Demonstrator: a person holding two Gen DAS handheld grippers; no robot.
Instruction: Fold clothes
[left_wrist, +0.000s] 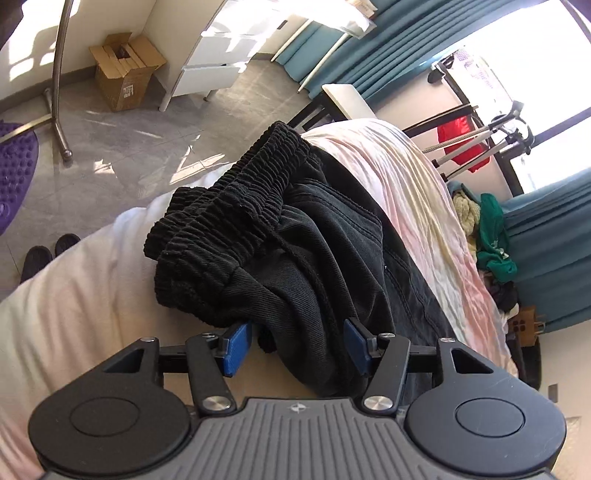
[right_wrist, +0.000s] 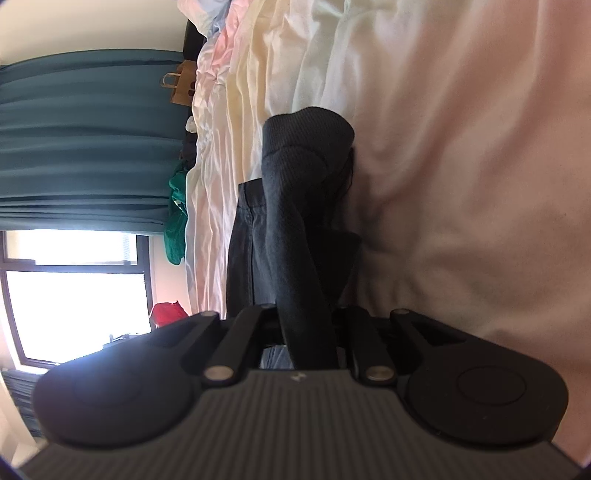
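**Black trousers bunched on the bed, one gripper clamped, one apart**

The black trousers lie crumpled on the pale bed cover, their ribbed waistband toward the bed's floor-side edge. The left gripper stands apart, its blue pads flanking a fold without pressing it. The right gripper is clamped on a band of the trousers.

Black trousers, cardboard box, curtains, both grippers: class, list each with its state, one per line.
Black trousers: bunched in a heap on the bed.
Cardboard box: flaps open.
Curtains: partly drawn.
Left gripper: jaws open, cloth between them.
Right gripper: jaws shut on the trousers.
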